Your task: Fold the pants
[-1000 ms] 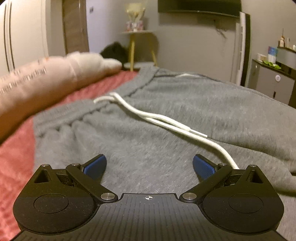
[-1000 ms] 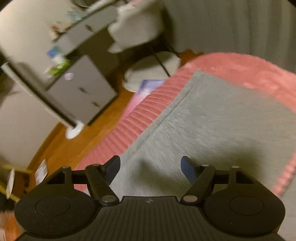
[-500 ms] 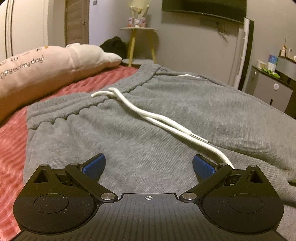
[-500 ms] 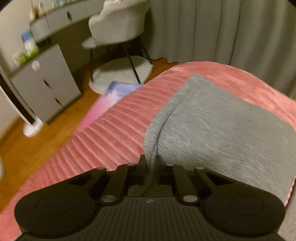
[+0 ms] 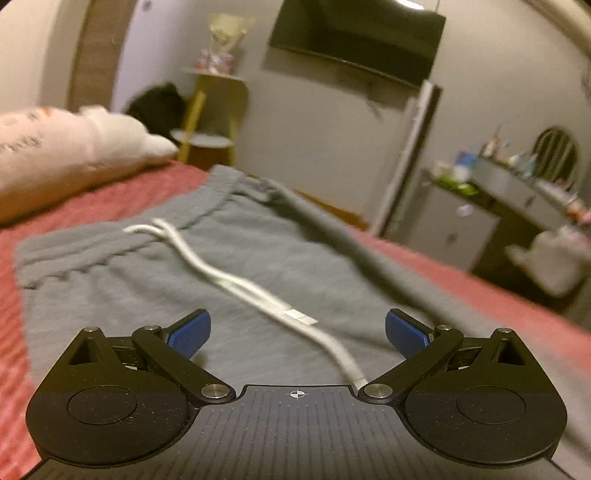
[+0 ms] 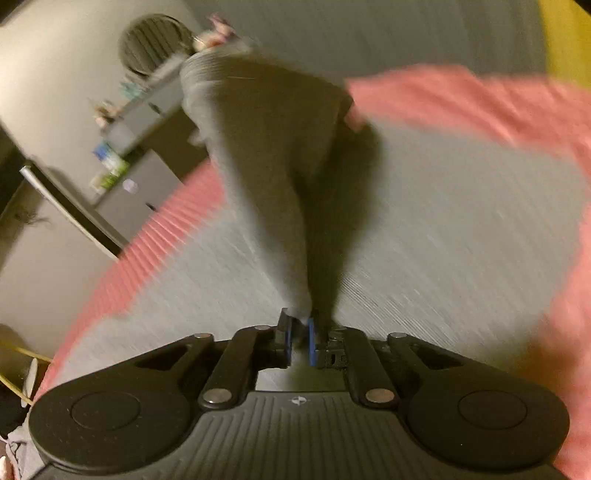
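Note:
Grey sweatpants (image 5: 155, 291) lie spread on a pink-red bedspread (image 5: 491, 291), waistband toward the far side, with a white drawstring (image 5: 236, 284) trailing across the cloth. My left gripper (image 5: 297, 332) hovers open above the pants, nothing between its blue pads. In the right wrist view my right gripper (image 6: 300, 334) is shut on a pinched edge of the pants leg (image 6: 273, 177), which rises from the jaws in a tall lifted fold over the rest of the flat grey fabric (image 6: 461, 229). The picture is smeared by motion.
A pale pillow (image 5: 62, 155) lies at the bed's left. Beyond the bed stand a yellow side table (image 5: 210, 114), a wall television (image 5: 354, 33), and a grey dresser (image 5: 461, 225) with clutter on top. The bedspread (image 6: 480, 99) borders the pants.
The right gripper closed on the pants leg edge and swept sideways, drawing the cloth up into a fold. The left gripper rose and tilted, staying open.

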`<state>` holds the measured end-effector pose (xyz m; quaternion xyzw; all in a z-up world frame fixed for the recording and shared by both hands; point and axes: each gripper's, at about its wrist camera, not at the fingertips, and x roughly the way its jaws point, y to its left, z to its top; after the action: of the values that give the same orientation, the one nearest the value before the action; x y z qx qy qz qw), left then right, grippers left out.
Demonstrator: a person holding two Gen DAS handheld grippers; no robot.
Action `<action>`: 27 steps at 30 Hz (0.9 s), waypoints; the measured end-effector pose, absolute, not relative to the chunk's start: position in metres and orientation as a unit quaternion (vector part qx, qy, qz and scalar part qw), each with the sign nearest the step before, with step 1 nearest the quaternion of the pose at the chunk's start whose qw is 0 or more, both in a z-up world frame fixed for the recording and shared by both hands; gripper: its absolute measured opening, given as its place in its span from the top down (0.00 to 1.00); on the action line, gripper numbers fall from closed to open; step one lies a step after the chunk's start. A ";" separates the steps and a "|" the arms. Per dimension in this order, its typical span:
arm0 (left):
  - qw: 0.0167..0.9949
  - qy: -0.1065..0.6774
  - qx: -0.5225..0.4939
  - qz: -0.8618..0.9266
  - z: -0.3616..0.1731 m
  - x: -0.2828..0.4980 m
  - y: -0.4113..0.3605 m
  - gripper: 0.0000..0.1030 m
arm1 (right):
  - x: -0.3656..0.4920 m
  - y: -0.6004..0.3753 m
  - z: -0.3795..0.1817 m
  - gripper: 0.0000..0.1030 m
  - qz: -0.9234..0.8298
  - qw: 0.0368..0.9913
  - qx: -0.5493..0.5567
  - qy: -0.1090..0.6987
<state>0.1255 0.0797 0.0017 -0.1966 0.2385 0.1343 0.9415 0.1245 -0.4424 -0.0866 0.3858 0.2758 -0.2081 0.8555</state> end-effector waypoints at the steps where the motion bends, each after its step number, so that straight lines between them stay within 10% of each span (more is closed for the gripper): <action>1: 0.939 0.241 -0.215 0.120 0.007 0.129 0.085 0.00 | 0.120 -0.447 -0.084 0.80 -0.204 0.854 0.398 0.265; 4: 0.918 0.267 -0.282 0.081 0.019 0.159 0.109 0.00 | 0.122 -0.459 -0.080 0.39 -0.198 0.852 0.414 0.250; 11: 0.865 0.329 -0.372 0.077 0.018 0.275 0.150 0.04 | 0.128 -0.473 -0.092 0.36 -0.190 0.839 0.455 0.230; 14: 0.838 0.387 -0.373 0.097 0.001 0.327 0.152 0.32 | 0.129 -0.476 -0.095 0.37 -0.187 0.836 0.465 0.223; 18: 0.815 0.424 -0.382 0.097 -0.022 0.364 0.150 0.41 | 0.136 -0.486 -0.097 0.45 -0.203 0.828 0.477 0.215; 20: 0.816 0.417 -0.386 0.102 -0.022 0.368 0.151 0.67 | 0.142 -0.489 -0.098 0.59 -0.216 0.825 0.475 0.217; 21: 0.815 0.421 -0.386 0.101 -0.020 0.368 0.152 0.90 | 0.148 -0.491 -0.099 0.81 -0.219 0.826 0.468 0.224; 22: 0.810 0.423 -0.395 0.092 -0.020 0.361 0.154 0.90 | 0.153 -0.494 -0.101 0.94 -0.217 0.823 0.467 0.238; 27: 0.843 0.345 -0.411 0.040 0.034 0.294 0.166 0.91 | 0.169 -0.517 -0.080 0.95 -0.197 0.813 0.487 0.250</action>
<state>0.2942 0.1657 0.0339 -0.4112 0.3454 0.0397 0.8427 0.1688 -0.5167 -0.0798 0.4875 0.2499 -0.1970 0.8131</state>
